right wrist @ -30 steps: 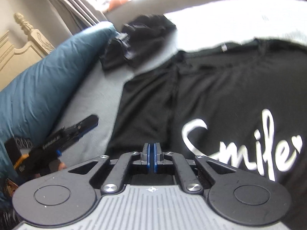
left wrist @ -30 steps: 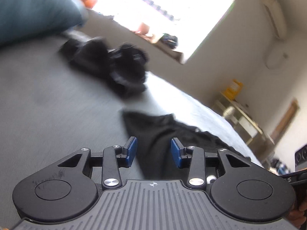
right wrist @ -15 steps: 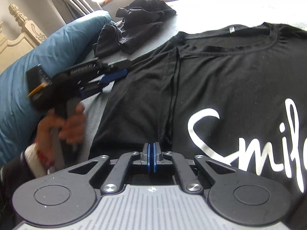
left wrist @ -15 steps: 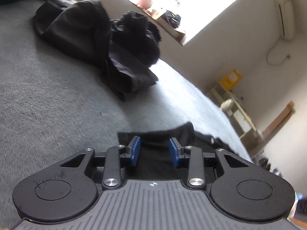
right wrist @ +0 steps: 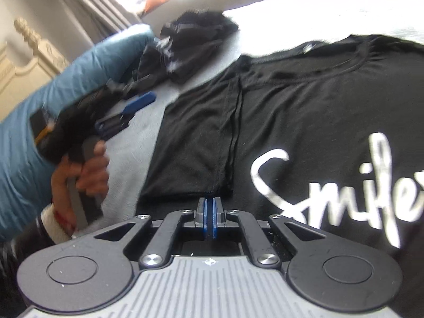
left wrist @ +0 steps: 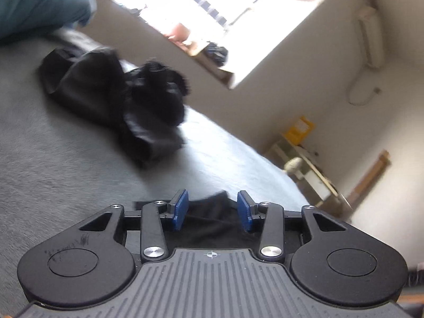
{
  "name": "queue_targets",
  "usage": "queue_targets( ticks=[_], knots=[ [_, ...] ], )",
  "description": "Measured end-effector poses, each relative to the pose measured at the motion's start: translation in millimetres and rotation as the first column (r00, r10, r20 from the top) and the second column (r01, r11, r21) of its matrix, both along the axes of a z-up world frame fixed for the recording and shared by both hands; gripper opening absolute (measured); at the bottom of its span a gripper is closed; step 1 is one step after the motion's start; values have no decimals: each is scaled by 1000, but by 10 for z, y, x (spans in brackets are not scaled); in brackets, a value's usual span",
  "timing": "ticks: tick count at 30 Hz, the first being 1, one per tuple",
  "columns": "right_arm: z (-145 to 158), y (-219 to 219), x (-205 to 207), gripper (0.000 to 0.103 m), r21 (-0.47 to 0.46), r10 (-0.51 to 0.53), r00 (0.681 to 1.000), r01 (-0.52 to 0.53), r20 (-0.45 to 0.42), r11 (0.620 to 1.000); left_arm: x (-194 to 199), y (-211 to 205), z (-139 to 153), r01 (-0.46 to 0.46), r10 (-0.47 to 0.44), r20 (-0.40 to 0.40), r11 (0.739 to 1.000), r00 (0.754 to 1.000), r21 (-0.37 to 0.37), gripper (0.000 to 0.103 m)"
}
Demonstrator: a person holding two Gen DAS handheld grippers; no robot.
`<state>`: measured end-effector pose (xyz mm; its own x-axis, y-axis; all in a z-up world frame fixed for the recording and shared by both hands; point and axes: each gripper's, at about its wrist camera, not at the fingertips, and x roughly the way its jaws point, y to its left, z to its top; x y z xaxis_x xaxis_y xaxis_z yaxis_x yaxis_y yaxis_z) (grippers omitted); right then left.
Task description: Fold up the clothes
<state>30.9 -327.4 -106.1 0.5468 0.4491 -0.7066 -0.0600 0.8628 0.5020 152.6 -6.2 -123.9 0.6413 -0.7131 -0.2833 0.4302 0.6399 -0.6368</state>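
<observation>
Left wrist view: left tongs (left wrist: 212, 210) low over the grey bed (left wrist: 53, 164), blue pads apart and opening. Edge of the black T-shirt (left wrist: 209, 222) lies between and under the pads; pads not pressing on it. At 11 o'clock from the tongs, well apart, a crumpled pile of dark clothes (left wrist: 119, 106) on the bed, blurred. Blue pillow (left wrist: 39, 0) at far 10 o'clock. Bright window (left wrist: 225, 5) at 12, wall AC unit (left wrist: 371, 39) at 2, small shelf w/ yellow box (left wrist: 299, 127) at 3.

Right wrist view: right tongs (right wrist: 209, 218) pressed together, blue pads flush; they sit right at the hem of the folded-in sleeve of the T-shirt (right wrist: 304, 100). Can't tell if cloth is caught between them. Shirt spread flat on the bed (right wrist: 132, 143), filling 12 to 3 o'clock, white script lettering (right wrist: 339, 185) at 3, neckline toward 1. At 9–10 o'clock the other hand (right wrist: 90, 169) grips the handle of the left tongs (right wrist: 132, 111), pads spread, just beside the shirt's side edge. Dark clothes pile (right wrist: 190, 45) at 11–12, beyond the shirt, next to the blue pillow (right wrist: 79, 74). Carved headboard (right wrist: 26, 53) at far 10.
</observation>
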Motion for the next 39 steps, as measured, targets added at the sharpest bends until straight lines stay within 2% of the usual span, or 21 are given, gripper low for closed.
queue_targets(
  ticks=[2, 4, 8, 11, 13, 15, 17, 19, 20, 21, 22, 25, 28, 31, 33, 34, 38, 39],
  knots=[
    [146, -138, -88, 3, 14, -36, 999, 36, 6, 999, -28, -94, -95, 37, -37, -8, 999, 999, 24, 42],
    [336, -348, -203, 3, 14, -112, 994, 112, 6, 994, 11, -125, -250, 47, -45, -55, 998, 997, 35, 42],
    [720, -749, -403, 3, -19, -271, 963, 271, 0, 962, 162, 65, -504, 48, -63, -178, 995, 982, -89, 42],
    [997, -1009, -498, 3, -62, -398, 917, 396, -16, 916, 210, 185, -627, 48, -90, -208, 979, 974, -199, 42],
    [1196, -1191, -527, 3, -100, -495, 868, 490, -33, 866, 214, 246, -701, 54, -109, -204, 965, 973, -256, 42],
    [1438, -1340, -552, 3, -177, -590, 807, 578, -23, 797, 215, 265, -764, 76, -133, -175, 951, 976, -299, 43],
    [1661, -1465, -625, 4, -266, -671, 741, 650, 17, 712, 225, 240, -797, 100, -153, -152, 945, 976, -310, 43],
    [1789, -1643, -736, 4, -326, -722, 690, 695, 54, 640, 234, 184, -798, 116, -162, -134, 947, 978, -300, 46],
    [1829, -1759, -782, 4, -351, -743, 666, 710, 57, 610, 238, 153, -781, 122, -165, -129, 950, 978, -288, 47],
    [1853, -1899, -821, 4, -372, -764, 644, 720, 43, 586, 236, 137, -769, 132, -172, -120, 949, 978, -287, 51],
    [1872, -2037, -864, 5, -387, -777, 629, 725, 33, 570, 237, 136, -765, 134, -175, -119, 947, 977, -292, 53],
    [1914, -2443, -1003, 5, -412, -790, 613, 724, 16, 554, 254, 143, -773, 129, -176, -130, 942, 976, -310, 53],
    [1770, -2721, -1153, 13, -404, -780, 626, 713, -2, 573, 277, 135, -752, 125, -177, -146, 943, 973, -307, 53],
    [1418, -2963, -1249, 13, -312, -767, 641, 724, -25, 616, 305, 113, -728, 125, -177, -160, 948, 971, -292, 53],
    [1071, -3110, -1176, 14, -252, -733, 680, 706, -22, 662, 300, 93, -701, 128, -174, -155, 955, 972, -269, 52],
    [891, -3164, -1122, 14, -232, -726, 688, 703, -19, 672, 296, 82, -688, 125, -169, -156, 958, 973, -258, 52],
    [346, -3302, -970, 14, -106, -747, 656, 739, -107, 665, 311, 20, -605, 92, -131, -191, 975, 973, -202, 51],
    [275, -3329, -949, 14, -74, -738, 662, 736, -131, 673, 315, -16, -525, 79, -113, -208, 983, 972, -164, 51]
  ],
)
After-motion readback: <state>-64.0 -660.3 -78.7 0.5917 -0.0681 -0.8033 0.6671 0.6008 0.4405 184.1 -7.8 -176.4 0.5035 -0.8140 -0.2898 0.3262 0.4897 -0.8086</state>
